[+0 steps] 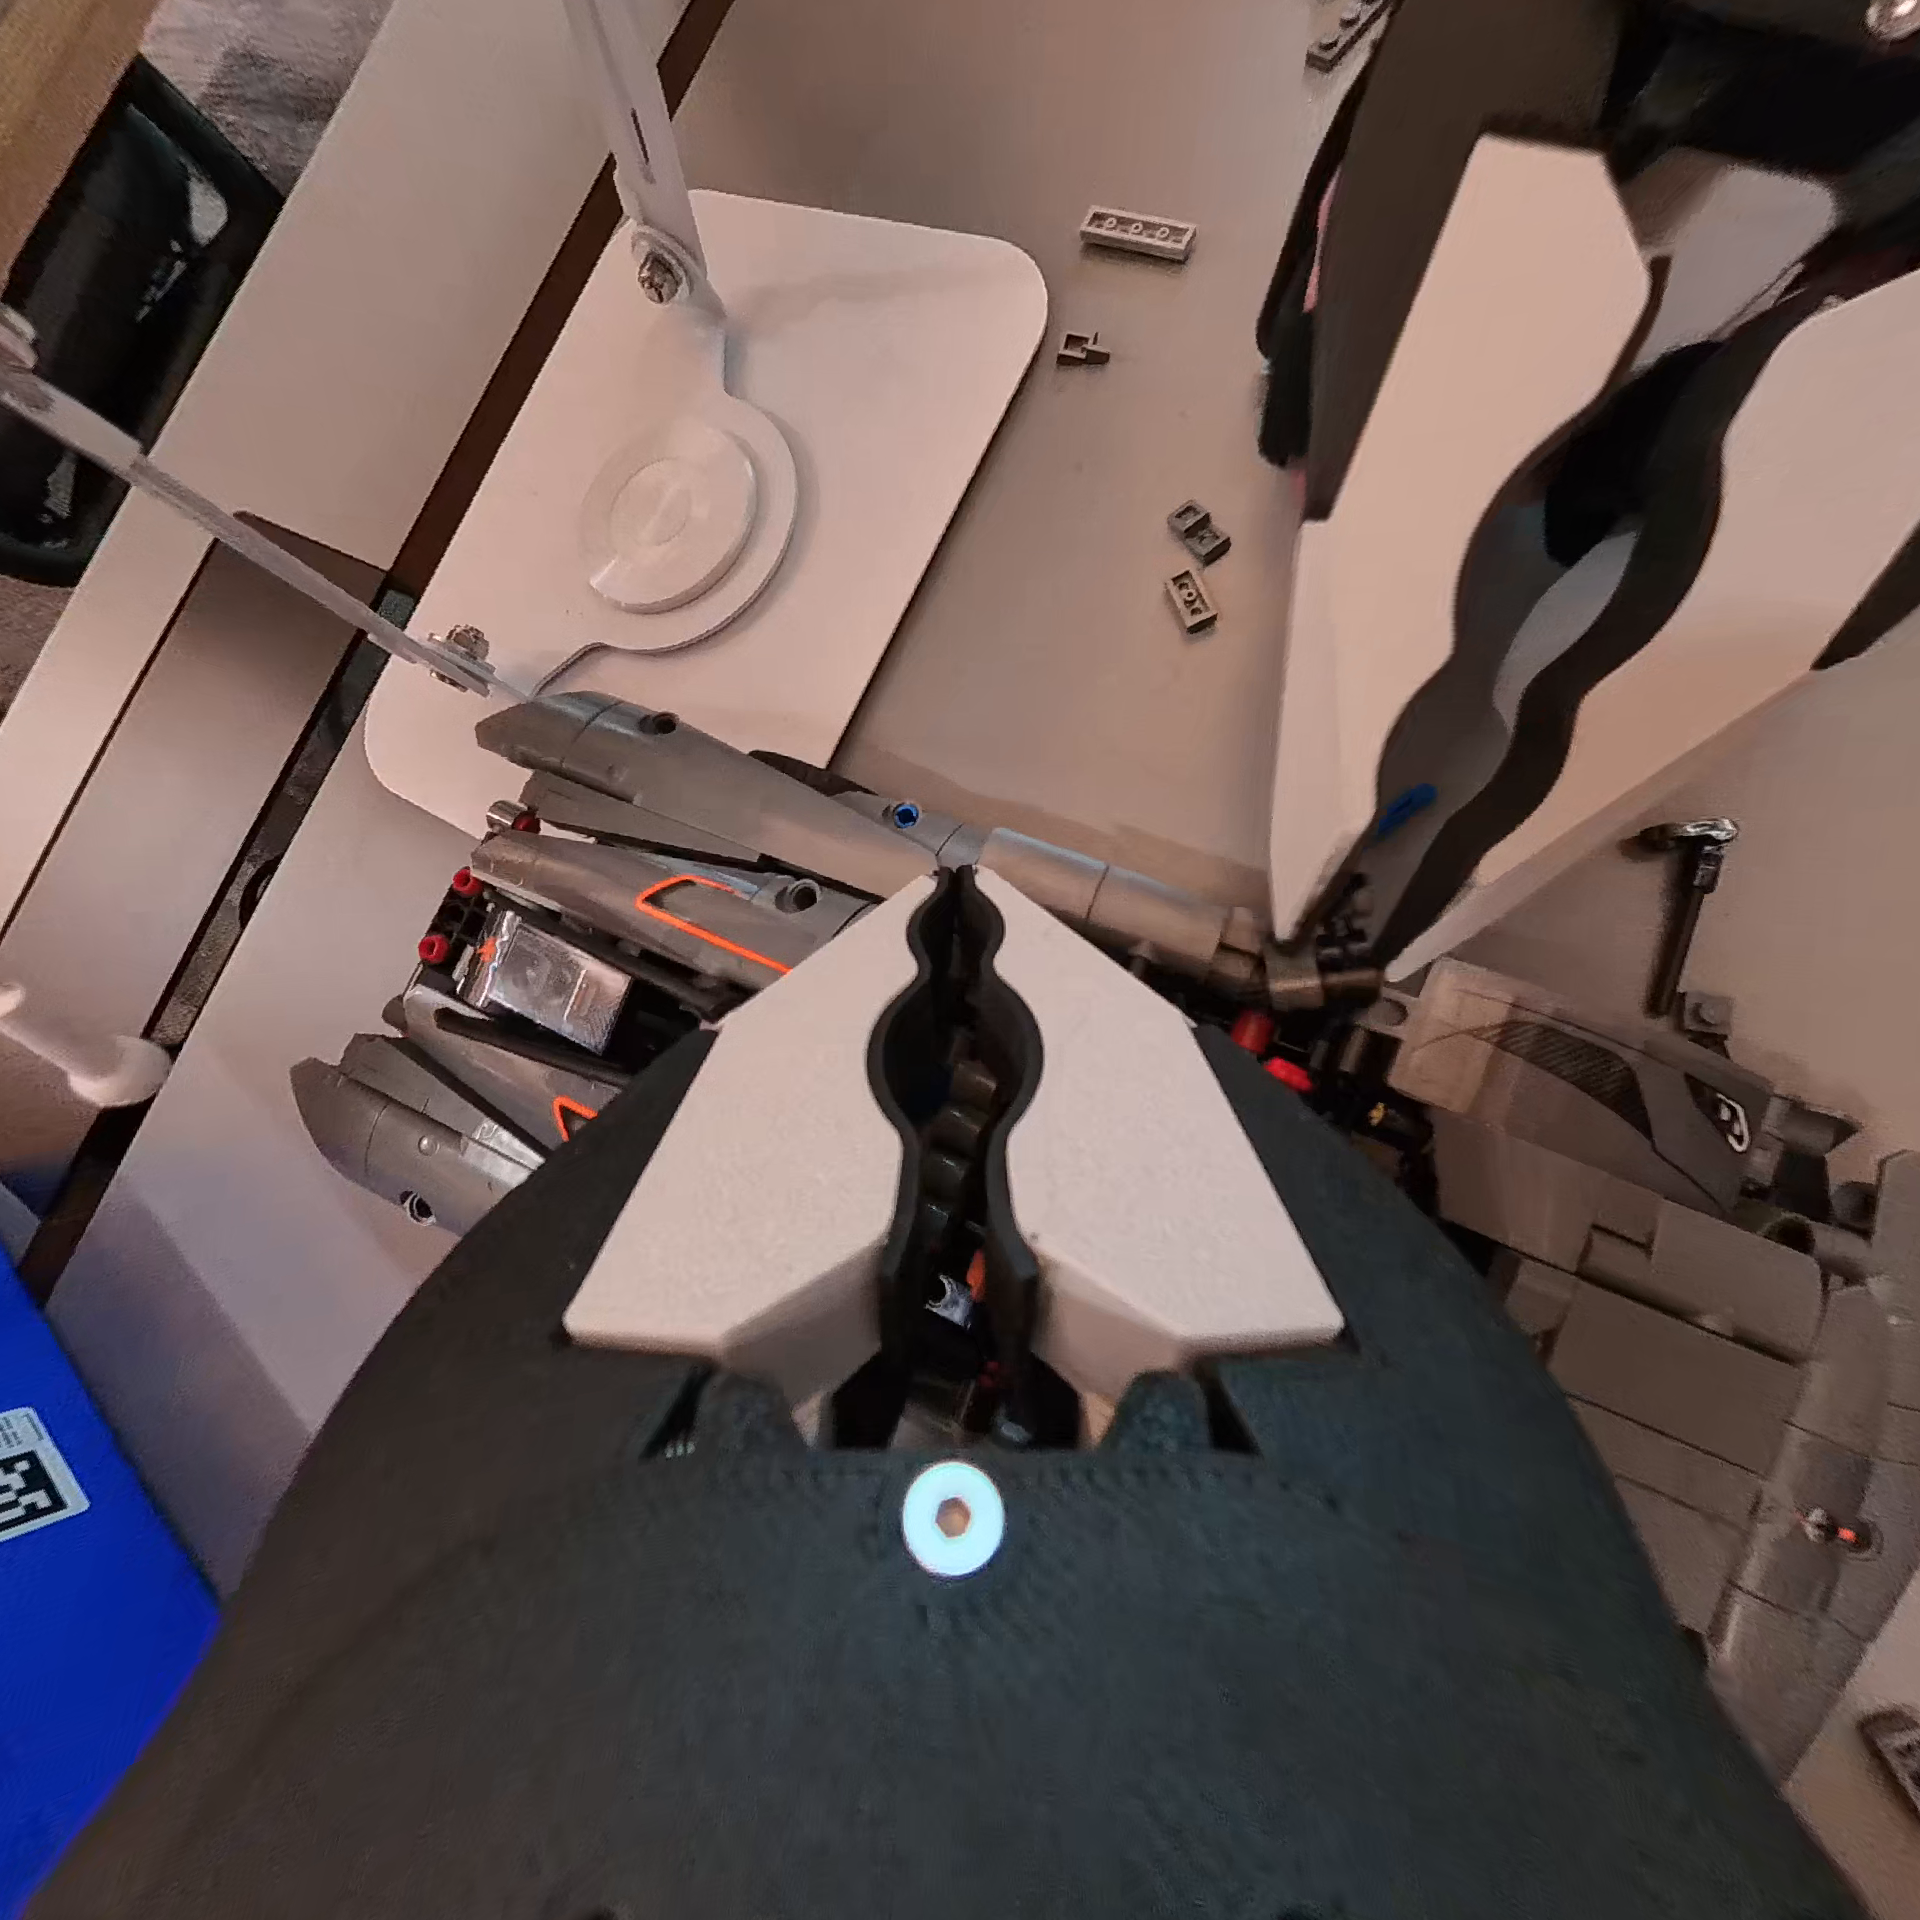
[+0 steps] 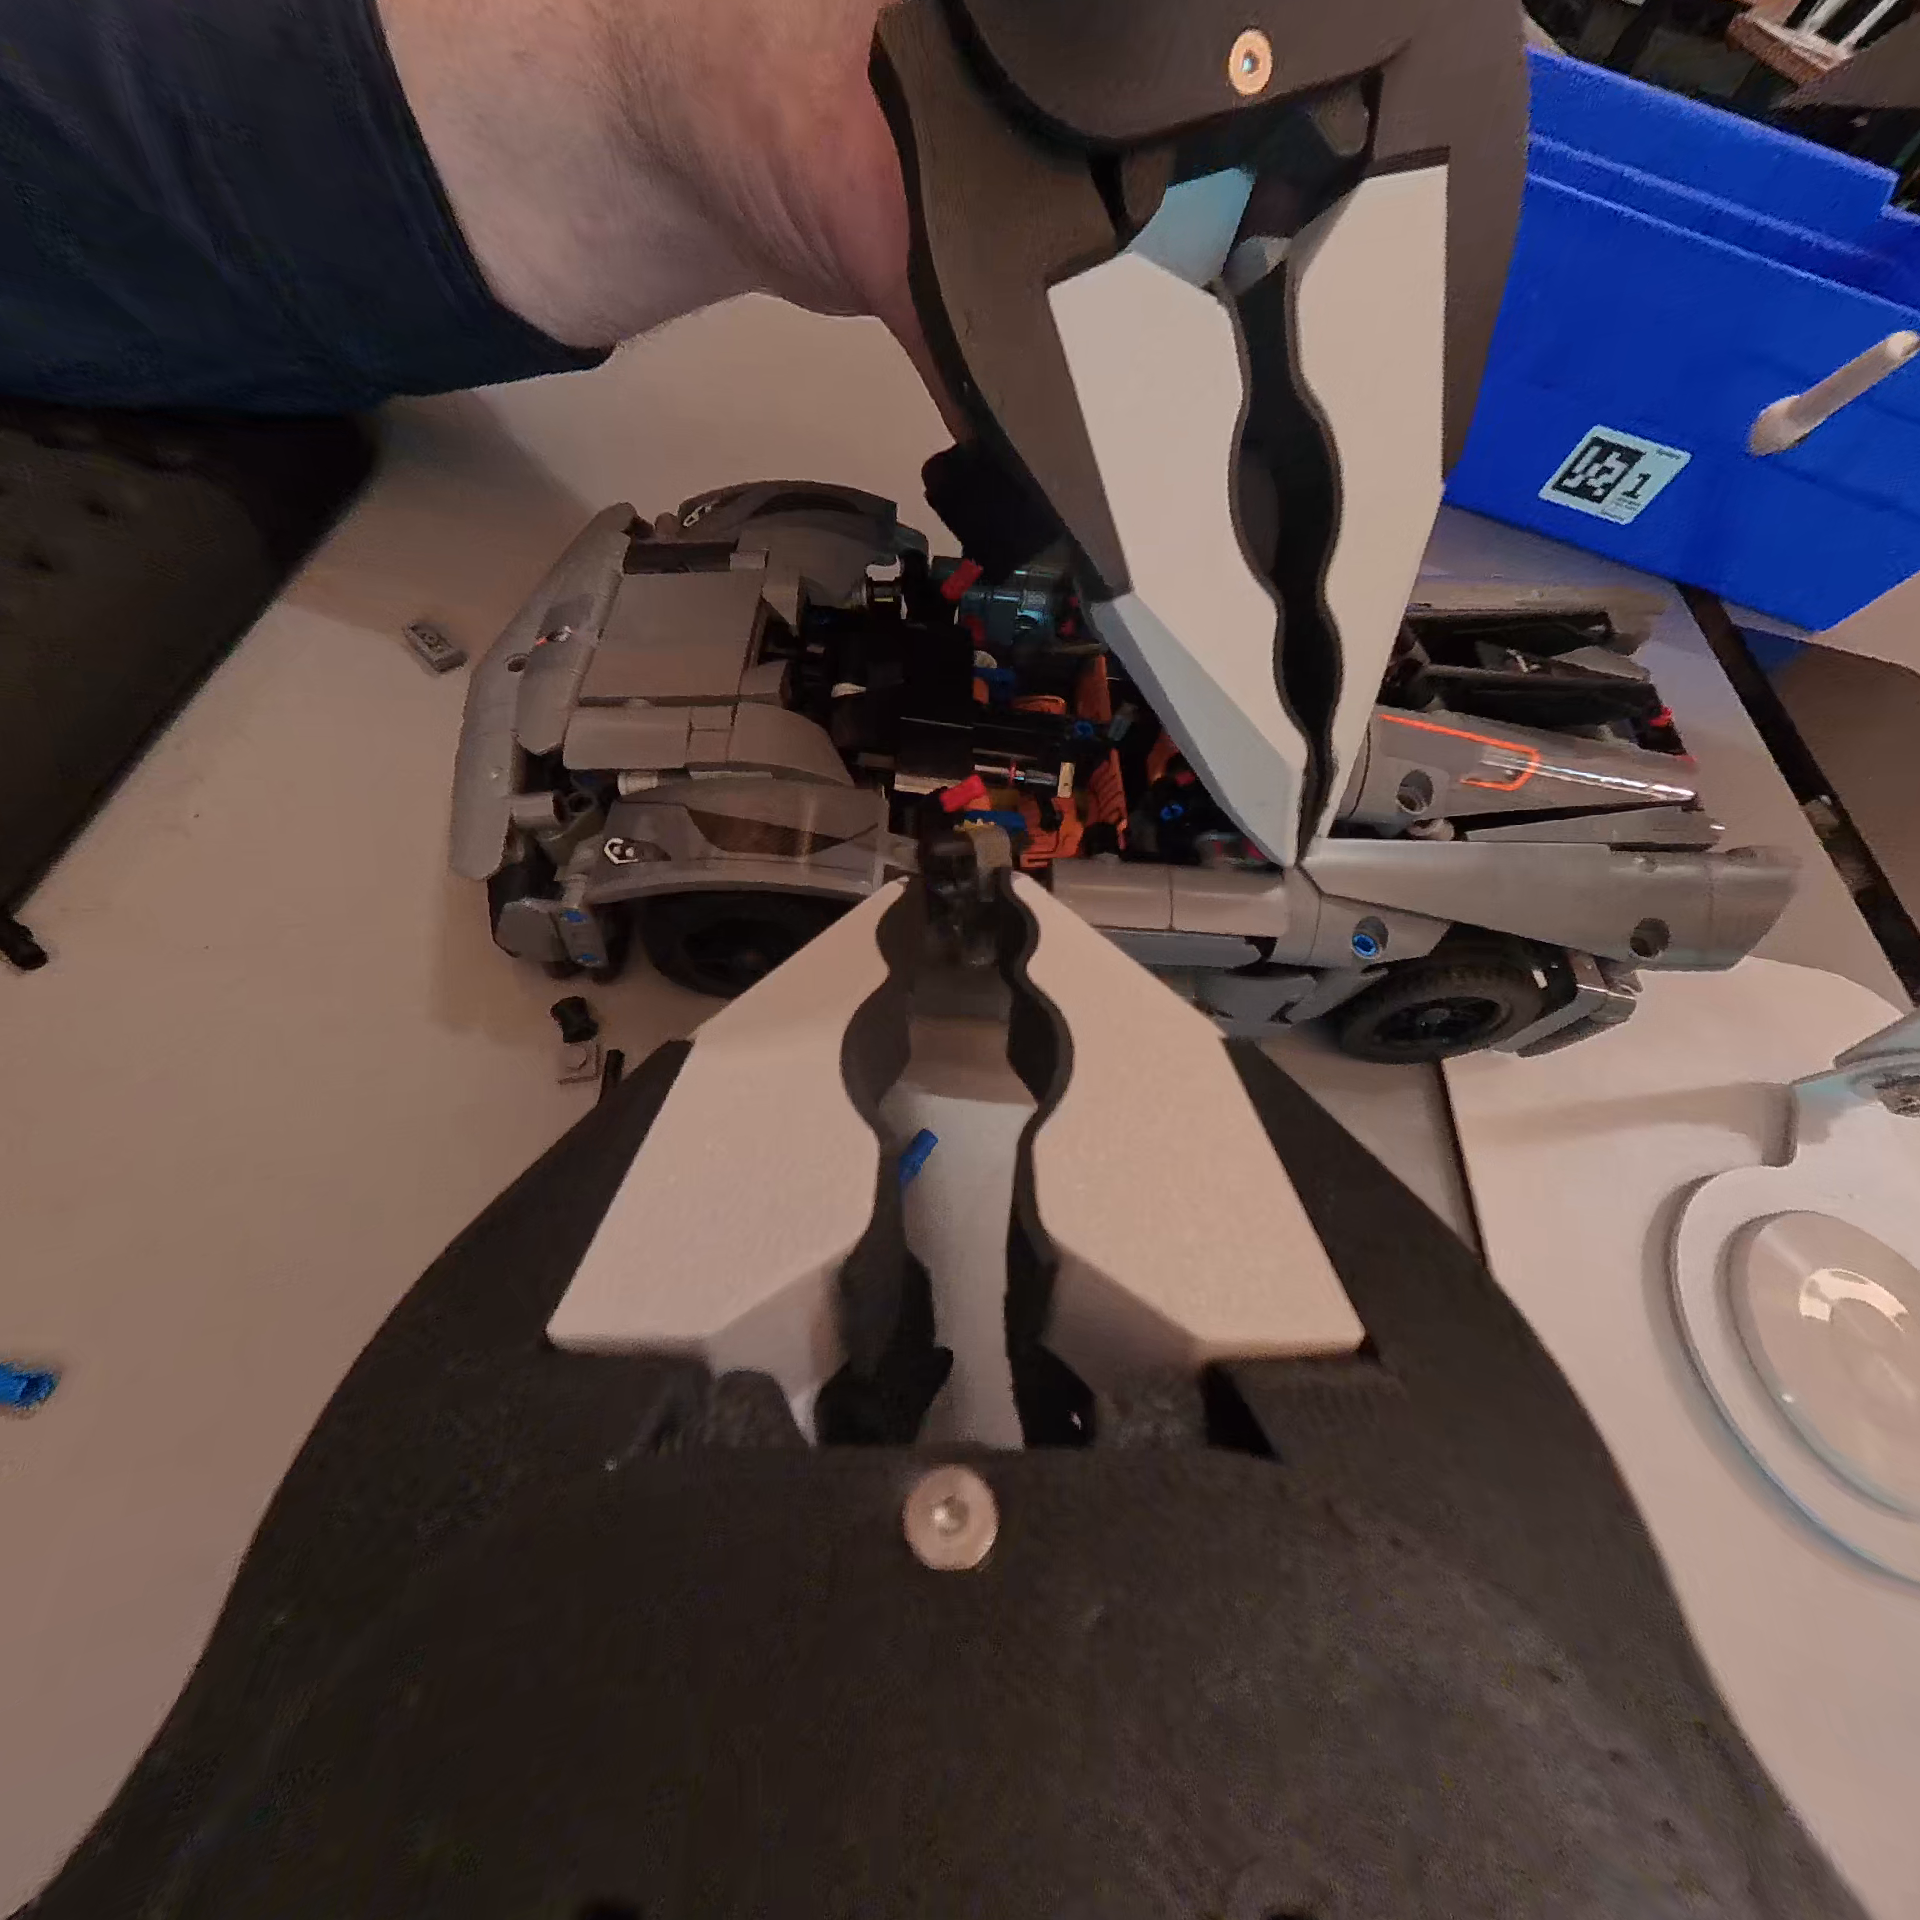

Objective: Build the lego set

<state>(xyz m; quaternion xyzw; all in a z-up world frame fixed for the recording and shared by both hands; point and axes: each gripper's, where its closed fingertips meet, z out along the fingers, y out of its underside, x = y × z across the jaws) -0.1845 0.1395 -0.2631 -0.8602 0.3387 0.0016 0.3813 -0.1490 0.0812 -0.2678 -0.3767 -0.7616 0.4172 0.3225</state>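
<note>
A grey Lego car (image 2: 675, 665) with black wheels and orange trim stands on the white table (image 2: 260, 935). It also shows in the left wrist view (image 1: 665, 758). My left gripper (image 1: 956, 883) is shut, and its tips rest against the car's grey side sill. The right wrist view shows it coming down from above (image 2: 1311, 847). My right gripper (image 2: 956, 904) is shut on a small black and grey Lego piece (image 2: 961, 883) at the car's side, just behind the front wheel. The left wrist view shows the right gripper (image 1: 1322, 961) pinching that piece (image 1: 1304, 977).
A blue bin (image 2: 1714, 312) stands behind the car. A white base plate with a round lens (image 1: 727, 468) lies beside it. Loose grey pieces (image 1: 1138, 231) (image 1: 1195, 597) (image 2: 434, 644) and a small black piece (image 2: 569, 1013) lie on the table. A person's forearm (image 2: 623, 156) reaches over. There is about 7 cm between the tips of the two grippers.
</note>
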